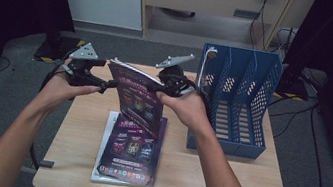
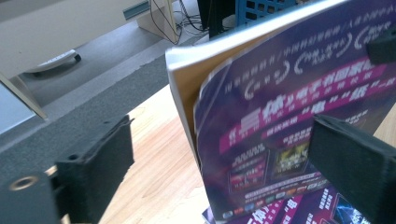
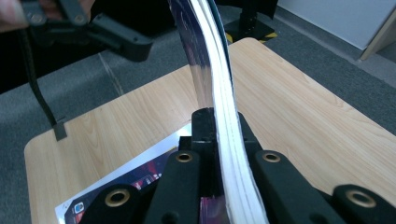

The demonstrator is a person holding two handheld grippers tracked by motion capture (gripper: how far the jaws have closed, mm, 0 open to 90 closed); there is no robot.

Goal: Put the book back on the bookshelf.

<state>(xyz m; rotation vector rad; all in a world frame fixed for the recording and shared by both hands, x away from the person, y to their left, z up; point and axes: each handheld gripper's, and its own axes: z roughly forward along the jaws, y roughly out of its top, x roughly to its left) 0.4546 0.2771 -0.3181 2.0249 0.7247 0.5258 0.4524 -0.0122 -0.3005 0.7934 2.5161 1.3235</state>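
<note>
We've got the thin purple-covered magazine (image 1: 136,96) lifted upright over the light wooden table (image 1: 241,186), right gripper (image 1: 169,87) pinching its edge tight. Our left gripper (image 1: 105,83) has its jaws spread wide, not gripping the cover. Another purple magazine (image 1: 129,156) lies flat below. The blue plastic slotted file rack (image 1: 234,101) beside it looks empty.

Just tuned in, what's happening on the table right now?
A person is working with two handheld grippers over a wooden table. The right gripper is shut on the edge of a purple magazine, holding it upright above the table. The left gripper is at the magazine's other edge with its jaws open, not pressing on it. A stack of like magazines lies flat below, and a blue file rack stands at the right.
</note>
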